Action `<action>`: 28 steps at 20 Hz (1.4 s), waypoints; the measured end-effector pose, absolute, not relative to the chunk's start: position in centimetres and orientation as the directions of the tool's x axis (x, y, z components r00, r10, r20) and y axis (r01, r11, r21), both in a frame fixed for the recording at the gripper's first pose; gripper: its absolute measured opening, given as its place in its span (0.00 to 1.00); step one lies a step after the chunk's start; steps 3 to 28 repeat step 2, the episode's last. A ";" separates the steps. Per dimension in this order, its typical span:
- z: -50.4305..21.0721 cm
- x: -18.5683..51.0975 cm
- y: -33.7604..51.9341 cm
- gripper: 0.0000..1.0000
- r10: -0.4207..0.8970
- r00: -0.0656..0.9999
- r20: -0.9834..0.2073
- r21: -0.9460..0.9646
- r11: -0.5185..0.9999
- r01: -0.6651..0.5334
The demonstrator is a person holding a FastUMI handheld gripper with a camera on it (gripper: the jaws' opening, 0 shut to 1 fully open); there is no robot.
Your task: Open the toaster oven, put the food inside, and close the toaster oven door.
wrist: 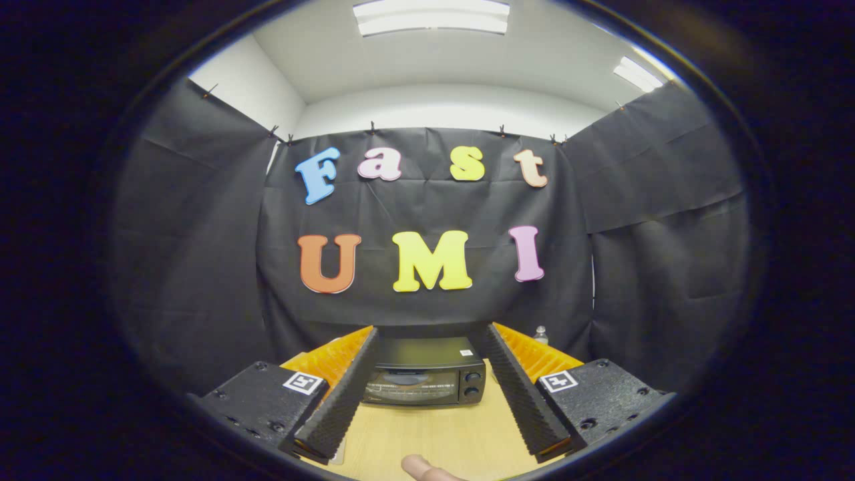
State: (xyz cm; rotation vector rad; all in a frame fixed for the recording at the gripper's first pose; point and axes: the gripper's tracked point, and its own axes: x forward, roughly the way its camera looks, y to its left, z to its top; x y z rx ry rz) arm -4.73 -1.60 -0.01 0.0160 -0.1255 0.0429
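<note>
bright ceiling lights (431, 17) glare overhead; scene sharp beyond the fingers, strongly curved and dim toward the edges.

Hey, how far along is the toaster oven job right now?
Nothing looks done yet. The toaster oven sits on the table with its door closed, beyond the fingers. The gripper is open and holds nothing, aimed at the oven. Something pale, perhaps the food, lies near the table's front edge. Opening, loading and closing all remain.
</note>
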 end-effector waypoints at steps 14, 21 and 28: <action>0.4 -5.2 -1.7 1.00 0.041 0.990 0.134 0.009 0.999 -0.043; 0.4 -5.2 -1.7 1.00 0.041 0.990 0.134 0.009 0.999 -0.043; 0.4 -5.2 -1.7 1.00 0.041 0.990 0.134 0.009 0.999 -0.043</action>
